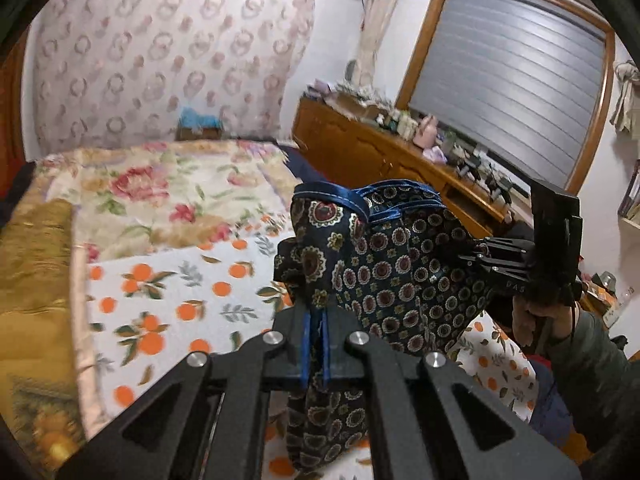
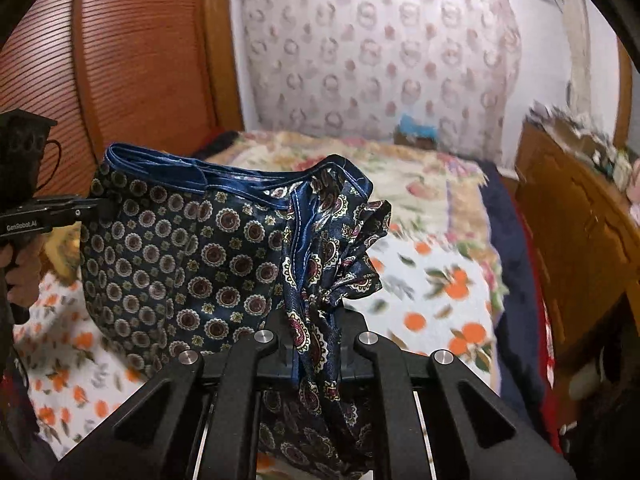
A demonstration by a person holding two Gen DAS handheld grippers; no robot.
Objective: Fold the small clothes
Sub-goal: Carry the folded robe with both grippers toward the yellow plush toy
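A dark blue satin garment (image 1: 400, 272) (image 2: 180, 260), printed with round medallions and edged in bright blue trim, hangs stretched in the air between my two grippers above the bed. My left gripper (image 1: 316, 312) is shut on one trimmed end of it, with cloth bunched between and below the fingers. In the right wrist view the left gripper (image 2: 92, 204) shows at the far left edge of the cloth. My right gripper (image 2: 316, 320) is shut on the other end, gathered into folds. It appears in the left wrist view as the right gripper (image 1: 480, 256), held by a hand (image 1: 536, 320).
Under the garment lies a white sheet with orange fruit print (image 1: 180, 300) (image 2: 440, 300), with a floral quilt (image 1: 160, 192) behind it. A cluttered wooden dresser (image 1: 380, 152) (image 2: 580, 220) runs along the bed's right side. A brown wardrobe (image 2: 120, 60) stands at the left.
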